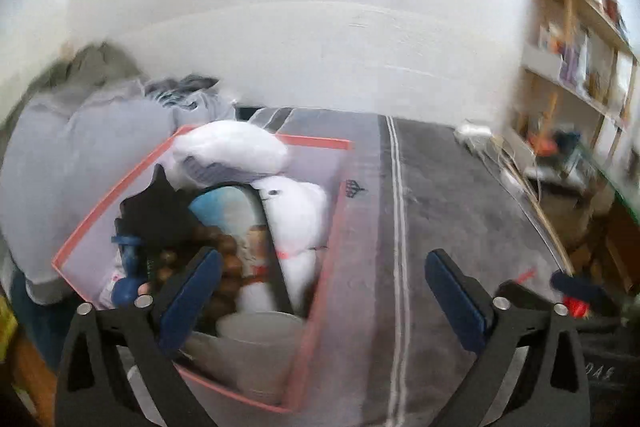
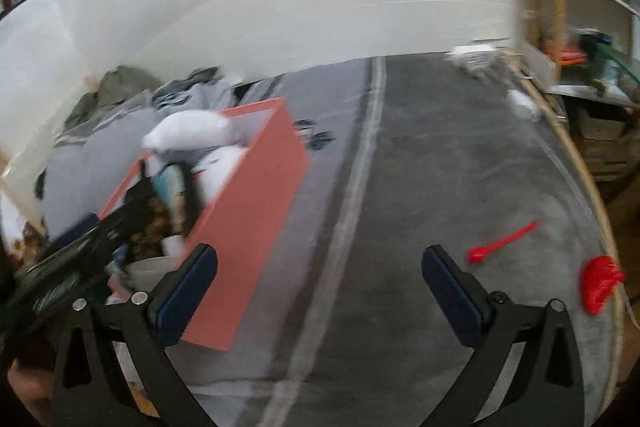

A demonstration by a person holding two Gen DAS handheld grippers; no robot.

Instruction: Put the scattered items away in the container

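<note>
Grey blanket (image 2: 440, 155); pink container (image 2: 248, 203) full; left gripper (image 1: 324, 291), right gripper (image 2: 320, 283) wide, empty

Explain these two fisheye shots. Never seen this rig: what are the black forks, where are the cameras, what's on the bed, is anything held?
No robot here: a person carries one set of hand-held tongs in each hand, with a camera on each looking forward along the two fingers. The black forks with blue pads are the left tongs and right tongs. Both stand wide open with nothing between the pads.

The surface is a grey bedspread. On it sits a pink container already crowded with soft white items and other things, blurred. Still loose are a red spoon and a red bag, right of the right tongs.
</note>
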